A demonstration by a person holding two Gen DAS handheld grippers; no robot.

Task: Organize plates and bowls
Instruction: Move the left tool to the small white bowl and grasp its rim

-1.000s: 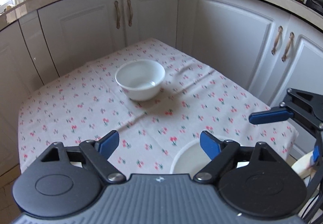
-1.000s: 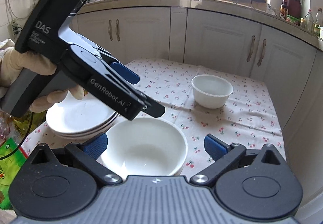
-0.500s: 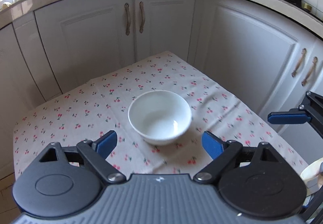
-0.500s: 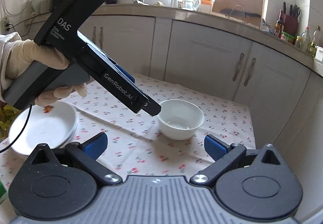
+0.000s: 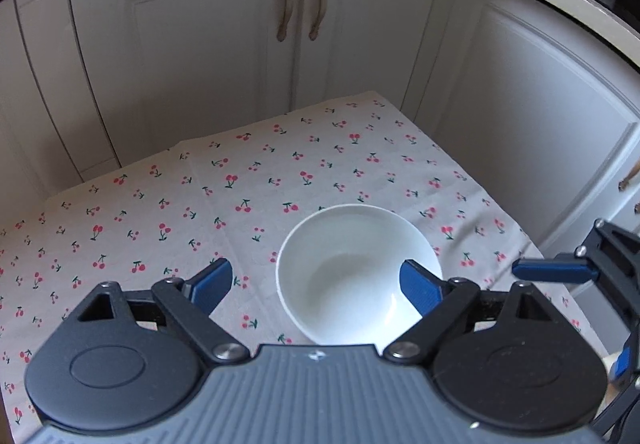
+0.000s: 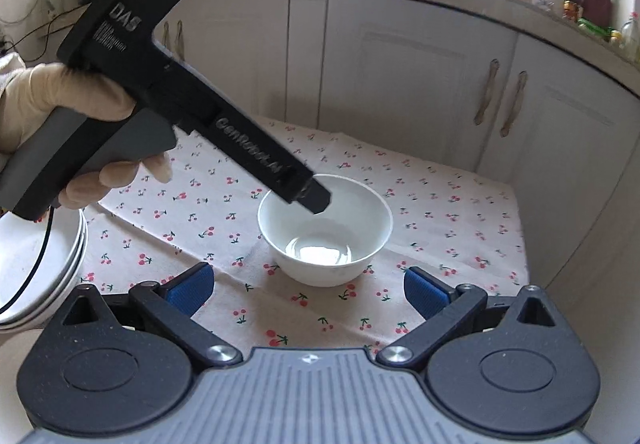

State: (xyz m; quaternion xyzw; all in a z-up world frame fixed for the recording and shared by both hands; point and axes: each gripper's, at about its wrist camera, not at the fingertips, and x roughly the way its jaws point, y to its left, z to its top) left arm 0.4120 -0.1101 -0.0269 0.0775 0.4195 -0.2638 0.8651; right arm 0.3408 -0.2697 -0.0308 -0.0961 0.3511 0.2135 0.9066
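At the left edge of the right wrist view, the stack of white plates (image 6: 38, 268) has slid almost out of frame, where a second ago it sat well in view with a large bowl in front of it. Both hands have swept across the cherry-print table (image 5: 168, 211) away from that stack and toward the far corner by the cabinet doors (image 5: 300, 7).

The gloved hand (image 6: 60, 115) now holds the left tool (image 5: 316, 280) directly over the small white bowl (image 5: 356, 276), which stands upright and alone on the cloth. One blue pad (image 5: 420, 286) hangs inside the rim and the other sits outside it, to the left; the jaws are spread and touch nothing (the bowl was well ahead of them a second ago).

The right tool (image 6: 308, 290) has closed in as well, its jaws spread wide and empty, the bowl just beyond its pads.

My reading: this bowl is the last stray piece, and the left tool is lined up to pinch its near wall, probably to carry it back to the other crockery.
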